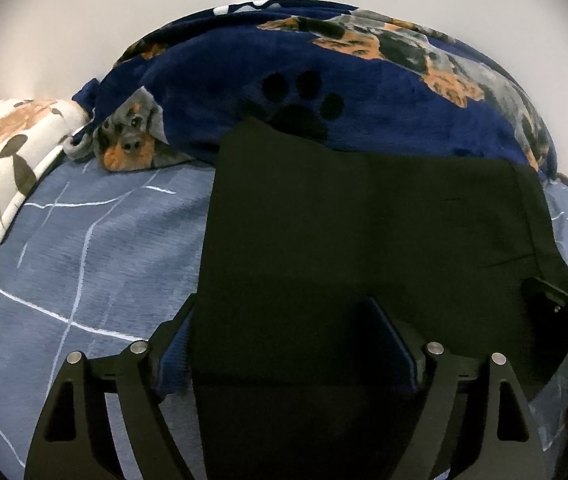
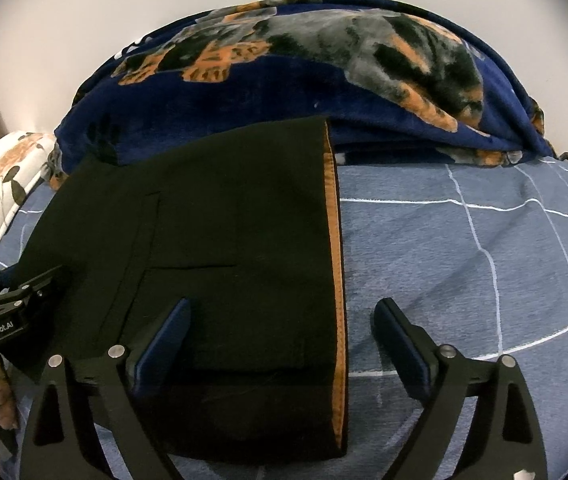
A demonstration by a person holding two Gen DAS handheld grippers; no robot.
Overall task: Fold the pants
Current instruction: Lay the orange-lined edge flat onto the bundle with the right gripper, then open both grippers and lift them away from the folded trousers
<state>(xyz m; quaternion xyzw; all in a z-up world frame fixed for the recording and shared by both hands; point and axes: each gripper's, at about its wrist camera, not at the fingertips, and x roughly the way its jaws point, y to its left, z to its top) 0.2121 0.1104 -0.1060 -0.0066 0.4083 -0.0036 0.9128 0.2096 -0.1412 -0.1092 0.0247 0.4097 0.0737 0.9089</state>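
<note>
Blue checked bed sheet [image 2: 463,248] carries the black pants [image 2: 236,248] folded flat, long axis running away from both wide-open claws, left claw [image 1: 284,344] and right claw [image 2: 284,336] straddling the near end.

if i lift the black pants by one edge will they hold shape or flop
Probably flop: the black pants lie flat in soft layers on the bedsheet. The folded stack would likely slide open. The orange-lined waistband looks somewhat firmer, so it may sag less.
</note>
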